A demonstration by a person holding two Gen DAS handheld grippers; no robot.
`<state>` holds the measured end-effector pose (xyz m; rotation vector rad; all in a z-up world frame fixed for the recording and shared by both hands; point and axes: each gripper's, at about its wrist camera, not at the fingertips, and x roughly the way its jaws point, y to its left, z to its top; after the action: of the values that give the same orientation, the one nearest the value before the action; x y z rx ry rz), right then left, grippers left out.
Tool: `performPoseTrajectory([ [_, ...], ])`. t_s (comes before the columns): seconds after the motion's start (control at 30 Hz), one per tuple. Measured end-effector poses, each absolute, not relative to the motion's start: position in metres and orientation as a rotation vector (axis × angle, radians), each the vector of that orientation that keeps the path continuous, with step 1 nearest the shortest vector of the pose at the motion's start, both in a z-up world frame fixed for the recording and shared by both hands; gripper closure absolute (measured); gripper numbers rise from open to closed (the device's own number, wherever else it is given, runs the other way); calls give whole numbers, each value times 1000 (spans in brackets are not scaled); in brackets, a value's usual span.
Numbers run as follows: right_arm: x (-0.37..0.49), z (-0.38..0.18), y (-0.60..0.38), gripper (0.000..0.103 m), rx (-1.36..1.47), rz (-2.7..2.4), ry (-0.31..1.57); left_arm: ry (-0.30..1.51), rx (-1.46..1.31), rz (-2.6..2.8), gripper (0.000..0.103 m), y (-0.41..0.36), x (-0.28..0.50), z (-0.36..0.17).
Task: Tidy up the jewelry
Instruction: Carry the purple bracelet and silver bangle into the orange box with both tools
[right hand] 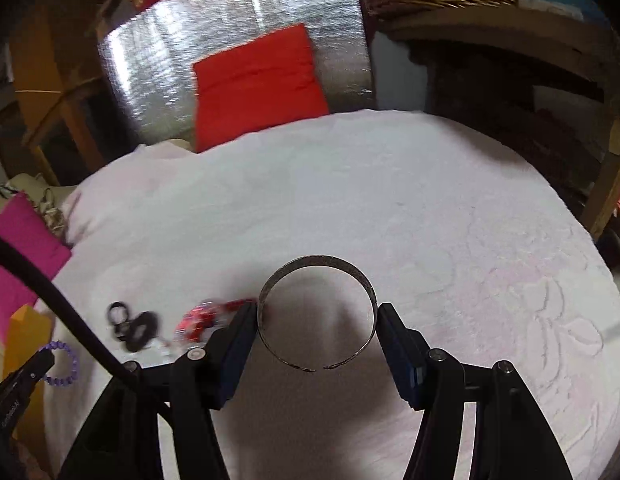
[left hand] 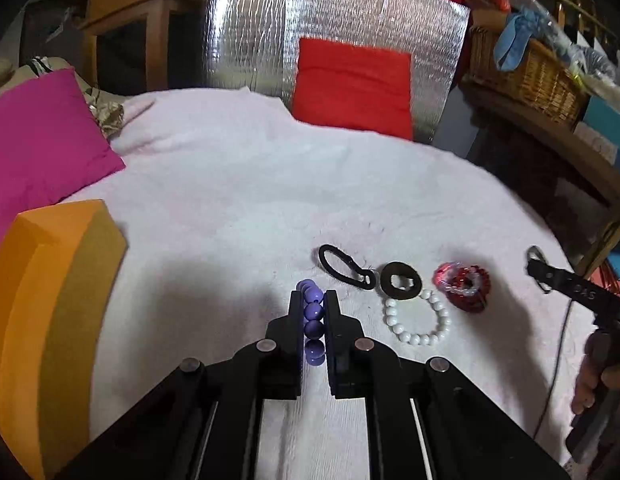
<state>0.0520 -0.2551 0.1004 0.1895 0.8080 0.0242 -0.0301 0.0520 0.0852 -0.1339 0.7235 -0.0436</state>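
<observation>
My left gripper (left hand: 313, 298) is shut on a purple bead bracelet (left hand: 313, 318) and holds it above the white blanket (left hand: 238, 184). The bracelet also shows in the right wrist view (right hand: 64, 362). My right gripper (right hand: 317, 312) is shut on a silver cuff bangle (right hand: 317, 264), gripped across its width above the blanket (right hand: 389, 184). On the blanket lie a black hair tie (left hand: 343, 266), a dark flat ring (left hand: 400, 281), a white bead bracelet (left hand: 417, 318) and a red bead bracelet (left hand: 463, 285). The red bracelet (right hand: 204, 318) and black hair tie (right hand: 132, 326) show blurred in the right wrist view.
An orange box (left hand: 50, 312) stands at the left. A magenta pillow (left hand: 38, 144) lies behind it. A red cushion (left hand: 351, 86) leans on a silver foil panel (left hand: 246, 28) at the back. A wicker basket (left hand: 521, 68) sits on a wooden shelf at the right.
</observation>
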Motion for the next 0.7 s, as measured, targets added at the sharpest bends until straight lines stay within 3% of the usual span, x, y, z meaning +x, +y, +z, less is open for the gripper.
performPoseTrajectory([
  [0.37, 26, 114, -132, 39, 121, 257, 801, 522, -182, 74, 93, 127, -121, 145],
  [0.53, 2, 122, -47, 39, 87, 447, 793, 558, -156, 218, 93, 186, -163, 148],
  [0.7, -15, 132, 53, 39, 2, 635, 796, 679, -224, 318, 93, 238, -181, 115],
])
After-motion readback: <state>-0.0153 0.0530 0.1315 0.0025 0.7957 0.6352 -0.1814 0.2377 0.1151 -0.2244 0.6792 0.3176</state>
